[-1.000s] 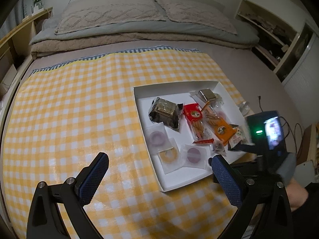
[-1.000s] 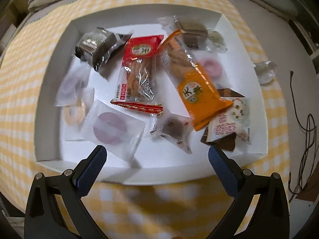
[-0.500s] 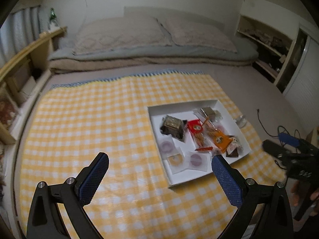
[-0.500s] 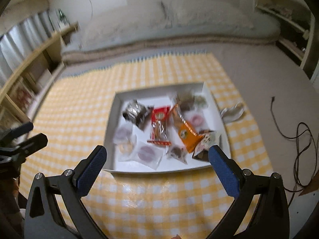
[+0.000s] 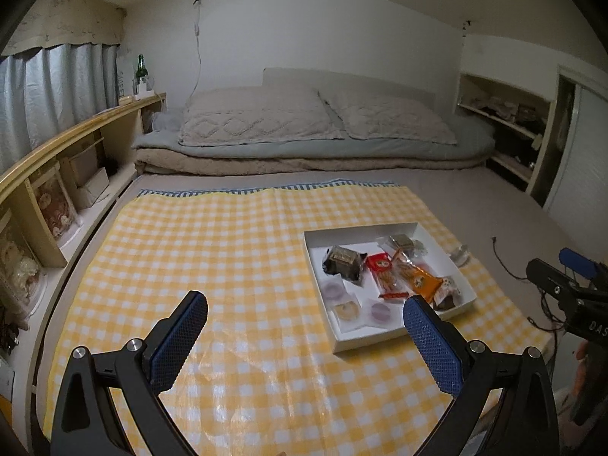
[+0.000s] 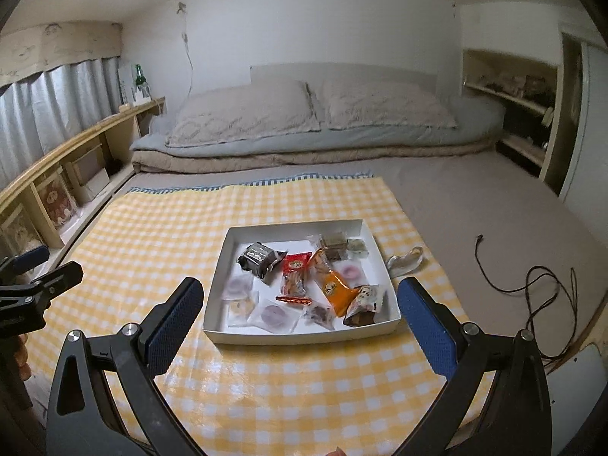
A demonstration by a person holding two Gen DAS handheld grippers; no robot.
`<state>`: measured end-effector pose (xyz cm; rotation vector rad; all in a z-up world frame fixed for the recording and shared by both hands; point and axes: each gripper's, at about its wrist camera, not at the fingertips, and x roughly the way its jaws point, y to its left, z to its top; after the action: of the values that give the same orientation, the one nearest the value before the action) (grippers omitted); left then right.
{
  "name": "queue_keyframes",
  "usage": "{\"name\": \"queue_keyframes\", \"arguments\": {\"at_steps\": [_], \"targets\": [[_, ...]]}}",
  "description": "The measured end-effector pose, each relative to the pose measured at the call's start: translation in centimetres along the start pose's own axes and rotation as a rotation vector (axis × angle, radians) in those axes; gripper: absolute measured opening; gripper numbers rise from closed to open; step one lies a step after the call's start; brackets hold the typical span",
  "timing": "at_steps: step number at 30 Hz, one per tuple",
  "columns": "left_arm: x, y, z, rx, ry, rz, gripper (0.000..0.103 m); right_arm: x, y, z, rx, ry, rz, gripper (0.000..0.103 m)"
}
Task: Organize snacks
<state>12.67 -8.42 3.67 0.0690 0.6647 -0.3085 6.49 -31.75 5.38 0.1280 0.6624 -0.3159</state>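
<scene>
A white shallow box (image 6: pixel 292 336) (image 5: pixel 370 342) lies on a yellow checked cloth (image 6: pixel 152 235) and holds several wrapped snacks: a red packet (image 6: pixel 295 277), an orange packet (image 6: pixel 336 290), a dark foil packet (image 6: pixel 258 256) and clear round-sweet wrappers (image 6: pixel 271 313). A crumpled clear wrapper (image 6: pixel 404 260) lies on the cloth just right of the box. My right gripper (image 6: pixel 300 306) is open, held back from the box's near edge, nothing between its fingers. My left gripper (image 5: pixel 306 325) is open over the cloth, left of the box. Each gripper shows at the other view's edge.
A bed with two pillows (image 6: pixel 311 114) and folded blankets lies beyond the cloth. A wooden shelf unit (image 5: pixel 57 174) runs along the left wall, with a green bottle (image 5: pixel 141 69) on top. Black cables (image 6: pixel 532 285) trail on the grey floor at right.
Both grippers have pulled back and tilted up from the box. The views went from close over the snacks to the whole room. Both stay open.
</scene>
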Motion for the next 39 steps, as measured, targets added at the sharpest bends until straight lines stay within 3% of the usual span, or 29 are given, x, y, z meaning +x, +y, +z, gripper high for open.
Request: {"name": "queue_keyframes", "arguments": {"at_steps": [8,14,39], "targets": [[-1.7,-0.2,-3.7,0.008,-0.021,0.049,0.103,-1.2,0.7,-2.7,-0.016,-0.028,-0.017,0.103],[-1.1,-0.7,-4.3,0.031,-0.04,0.082,0.103,-1.5,1.0,-3.9,-0.037,-0.047,-0.048,0.103],[0.1,-0.4,-4.0,0.031,-0.026,0.077,0.103,-1.4,1.2,-4.2,-0.051,-0.068,-0.072,0.103]]}}
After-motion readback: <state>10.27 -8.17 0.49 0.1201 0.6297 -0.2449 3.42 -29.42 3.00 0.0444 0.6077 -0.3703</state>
